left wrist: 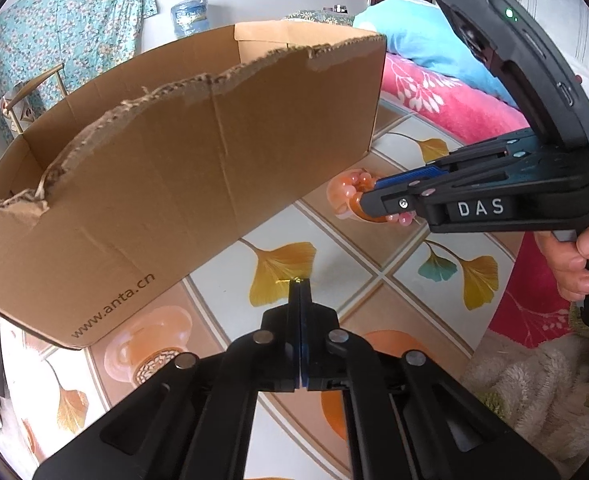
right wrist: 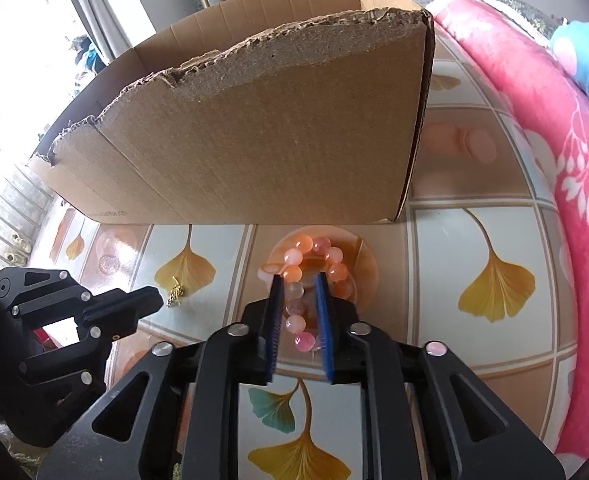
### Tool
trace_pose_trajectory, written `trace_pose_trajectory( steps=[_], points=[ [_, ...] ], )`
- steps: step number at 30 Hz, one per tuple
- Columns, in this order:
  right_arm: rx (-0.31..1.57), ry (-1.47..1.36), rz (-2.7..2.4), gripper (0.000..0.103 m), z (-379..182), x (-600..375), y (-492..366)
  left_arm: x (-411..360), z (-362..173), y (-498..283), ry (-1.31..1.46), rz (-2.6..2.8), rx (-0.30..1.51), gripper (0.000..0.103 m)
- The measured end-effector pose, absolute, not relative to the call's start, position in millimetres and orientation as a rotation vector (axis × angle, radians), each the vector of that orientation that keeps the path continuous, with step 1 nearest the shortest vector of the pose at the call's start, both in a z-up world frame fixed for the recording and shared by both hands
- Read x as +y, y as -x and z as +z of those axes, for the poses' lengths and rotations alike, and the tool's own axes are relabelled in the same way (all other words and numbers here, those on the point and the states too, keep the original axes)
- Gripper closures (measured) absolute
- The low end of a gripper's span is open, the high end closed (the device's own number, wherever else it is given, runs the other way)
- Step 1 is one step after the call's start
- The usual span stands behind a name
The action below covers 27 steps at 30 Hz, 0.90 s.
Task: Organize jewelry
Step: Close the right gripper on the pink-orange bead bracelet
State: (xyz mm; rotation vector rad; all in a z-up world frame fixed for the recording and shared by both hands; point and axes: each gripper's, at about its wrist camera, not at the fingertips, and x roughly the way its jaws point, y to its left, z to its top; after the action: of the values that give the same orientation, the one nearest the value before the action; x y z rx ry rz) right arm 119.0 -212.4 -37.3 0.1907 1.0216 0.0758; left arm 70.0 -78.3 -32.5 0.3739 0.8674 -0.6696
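Jewelry, two items, both laid on the leaf-patterned tabletop [right wrist: 446, 248] in front of the torn cardboard box [right wrist: 254, 140]. Bead bracelet [right wrist: 314, 264], pink and orange, placed near the box's right front corner; its near side is straddled by the right gripper [right wrist: 299, 280], whose jaws are parted and not pressed on the beads. Small gold piece [left wrist: 290, 280], left of the bracelet, is pinched at the tips of the left gripper [left wrist: 300, 286], jaws fully closed.
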Motion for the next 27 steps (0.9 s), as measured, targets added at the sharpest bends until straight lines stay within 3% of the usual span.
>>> trace_pose_trajectory(
  steps=[8,11,12,16,27],
  points=[
    [1.031,-0.072,0.063,0.077,-39.0,-190.7,-123.0,-67.7,-25.4,-66.5,-0.334,-0.699,0.869,0.103],
    [1.032,-0.018,0.026,0.087,-39.7,-183.8,-123.4,-66.6,-24.4,-69.3,-0.309,-0.715,0.874,0.102],
    [1.032,-0.014,0.021,0.095,-40.0,-182.5,-123.4,-68.1,-24.8,-70.7,-0.314,-0.718,0.874,0.102],
    [1.032,-0.068,0.026,0.096,-40.7,-184.0,-123.1,-76.3,-30.9,-77.0,-0.336,-0.721,0.886,0.097],
    [1.022,-0.074,0.029,0.096,-41.7,-197.7,-120.3,-85.1,-37.6,-84.0,-0.367,-0.718,0.908,0.097]
  ],
)
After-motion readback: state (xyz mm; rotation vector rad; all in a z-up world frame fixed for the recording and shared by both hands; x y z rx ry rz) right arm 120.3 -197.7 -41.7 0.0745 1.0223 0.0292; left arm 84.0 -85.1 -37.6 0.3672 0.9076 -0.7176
